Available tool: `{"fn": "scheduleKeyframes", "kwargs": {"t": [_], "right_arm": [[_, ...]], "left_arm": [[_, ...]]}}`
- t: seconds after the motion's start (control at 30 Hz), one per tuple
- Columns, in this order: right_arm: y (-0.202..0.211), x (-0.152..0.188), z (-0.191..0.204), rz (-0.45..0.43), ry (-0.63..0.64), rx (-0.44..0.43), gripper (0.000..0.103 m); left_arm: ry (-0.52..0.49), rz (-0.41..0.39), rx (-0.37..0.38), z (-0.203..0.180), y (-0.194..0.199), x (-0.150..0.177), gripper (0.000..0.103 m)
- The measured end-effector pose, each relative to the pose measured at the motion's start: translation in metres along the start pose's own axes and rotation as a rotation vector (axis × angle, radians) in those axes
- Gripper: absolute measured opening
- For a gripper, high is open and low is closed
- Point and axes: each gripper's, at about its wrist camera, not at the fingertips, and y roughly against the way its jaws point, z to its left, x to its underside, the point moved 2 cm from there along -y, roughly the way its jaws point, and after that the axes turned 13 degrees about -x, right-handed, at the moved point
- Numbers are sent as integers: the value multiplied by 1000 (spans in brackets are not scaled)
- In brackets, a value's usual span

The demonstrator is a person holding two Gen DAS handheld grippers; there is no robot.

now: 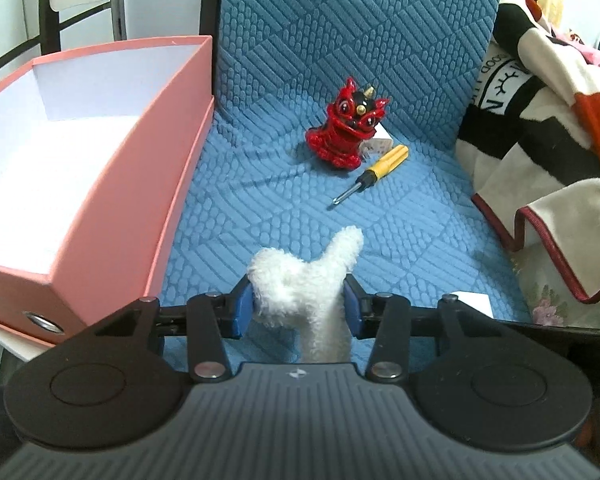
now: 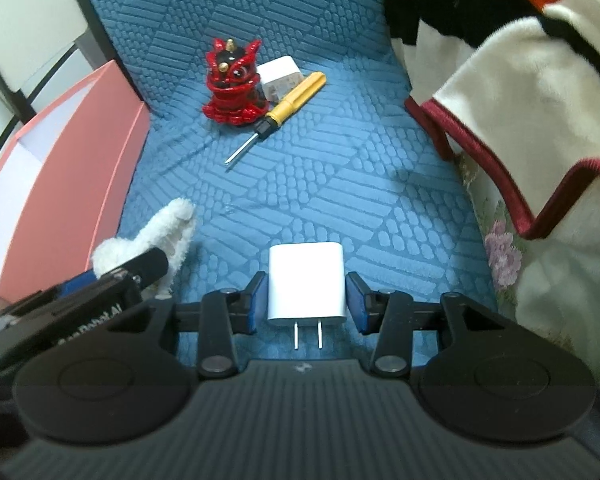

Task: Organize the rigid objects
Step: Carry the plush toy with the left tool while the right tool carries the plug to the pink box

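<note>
White fluffy toy (image 1: 300, 292) clamped in left gripper (image 1: 298, 306); right gripper (image 2: 307, 302) straddles charger (image 2: 307, 282) (untouched).

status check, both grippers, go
Left gripper shut on white plush toy. Right gripper open around white charger, pads not touching. Pink box open, path clear.

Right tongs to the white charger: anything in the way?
Nothing visible. The white charger lies on the blue cushion already between the right tongs' open blue pads, prongs toward the camera, with small gaps either side. The left tongs, shut on a white fluffy toy, sit off to the left.
</note>
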Motion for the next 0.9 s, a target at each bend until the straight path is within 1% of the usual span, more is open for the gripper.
{"fn": "scheduleKeyframes", "kwargs": {"t": [0.1, 0.23, 0.4, 0.57, 0.9], "right_arm": [[6, -3, 2, 6, 29, -11, 46], [13, -12, 9, 6, 70, -26, 46], [23, -27, 24, -6, 107, -62, 46], [33, -47, 48, -35, 153, -105, 46], [49, -78, 103, -107, 233, -191, 46]], "left_arm": [[1, 8, 13, 3, 9, -4, 51], [2, -1, 10, 9, 21, -12, 51], [33, -9, 13, 20, 37, -29, 51], [82, -24, 24, 37, 51, -52, 51], [167, -85, 1, 89, 79, -102, 51]]}}
